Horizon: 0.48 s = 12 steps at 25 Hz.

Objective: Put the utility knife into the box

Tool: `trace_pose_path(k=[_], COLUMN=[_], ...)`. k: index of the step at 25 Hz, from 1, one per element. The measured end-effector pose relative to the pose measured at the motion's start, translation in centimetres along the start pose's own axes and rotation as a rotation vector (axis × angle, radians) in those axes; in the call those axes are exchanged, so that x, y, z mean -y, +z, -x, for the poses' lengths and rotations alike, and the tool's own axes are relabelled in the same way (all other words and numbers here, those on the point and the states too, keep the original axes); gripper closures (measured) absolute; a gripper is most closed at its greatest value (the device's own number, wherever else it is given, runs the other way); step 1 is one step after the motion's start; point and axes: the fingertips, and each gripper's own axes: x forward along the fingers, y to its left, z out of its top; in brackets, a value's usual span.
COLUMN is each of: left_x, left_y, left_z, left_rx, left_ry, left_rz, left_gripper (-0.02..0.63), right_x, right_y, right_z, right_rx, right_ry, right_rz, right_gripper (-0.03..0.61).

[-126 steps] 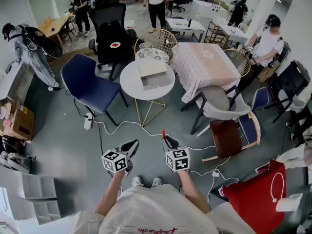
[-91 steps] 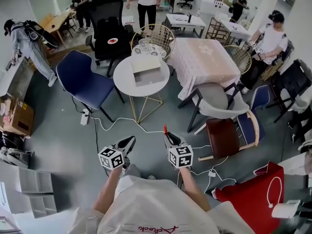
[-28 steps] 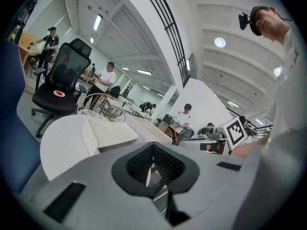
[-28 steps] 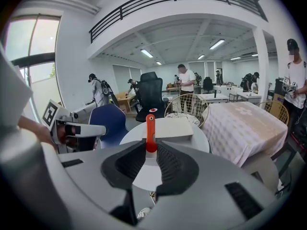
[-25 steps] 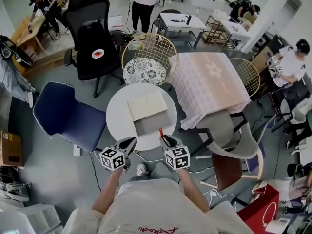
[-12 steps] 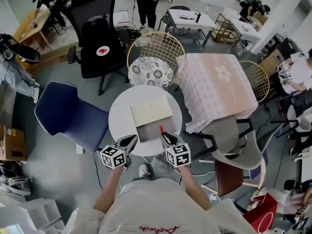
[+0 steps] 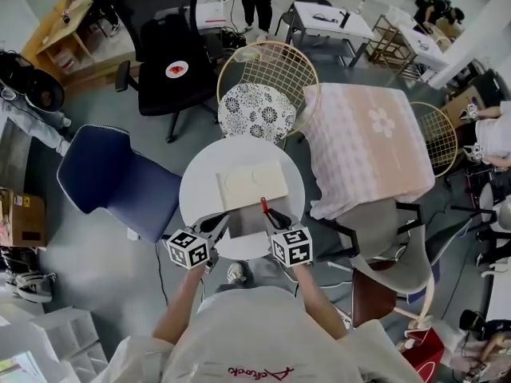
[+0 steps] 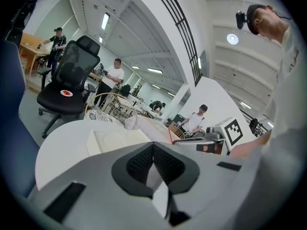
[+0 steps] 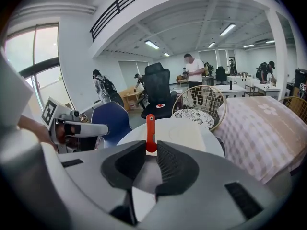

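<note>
A red utility knife [image 7: 264, 206] sticks up out of my right gripper [image 7: 275, 217], which is shut on it; in the right gripper view its red handle [image 9: 150, 127] stands between the pads. A white box [image 7: 251, 187] lies on the round white table [image 7: 200, 183], its lid flat at the far side. Both grippers hover over the table's near edge, just short of the box. My left gripper [image 7: 217, 223] is shut with nothing in it [image 8: 153, 146]. From the left gripper view the box [image 8: 112, 140] lies ahead, with the knife [image 8: 171, 134] to its right.
A blue chair [image 7: 120, 178] stands left of the table. A wire chair with a patterned cushion [image 7: 257, 110] is behind it, a pink-clothed table [image 7: 371, 146] to the right, and a grey chair [image 7: 383, 254] at the near right. Several people stand farther off.
The person has walked up to the round table. Both grippers now hang over its near edge by the box. The knife stays in the right gripper.
</note>
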Motion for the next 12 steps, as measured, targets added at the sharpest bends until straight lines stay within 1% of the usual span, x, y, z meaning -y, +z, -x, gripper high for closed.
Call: trace_pose_path(k=[6,12], left_x=[-1.2,-1.7], left_y=[-0.8,-3.3], left_z=[-0.6,-0.4], left_rx=[-0.021,-0.055], left_ry=[0.016,0.034], left_rz=[0.032,0.090], left_gripper=[0.603,0.603], right_x=[0.5,0.3], right_y=[-0.9,-3.9], right_z=[-1.6,-2.1], right_rx=[-0.048,-0.118], right_ry=[0.019,0.035], right_rz=[-0.011,-0.045], right_gripper=[0.499,0.499])
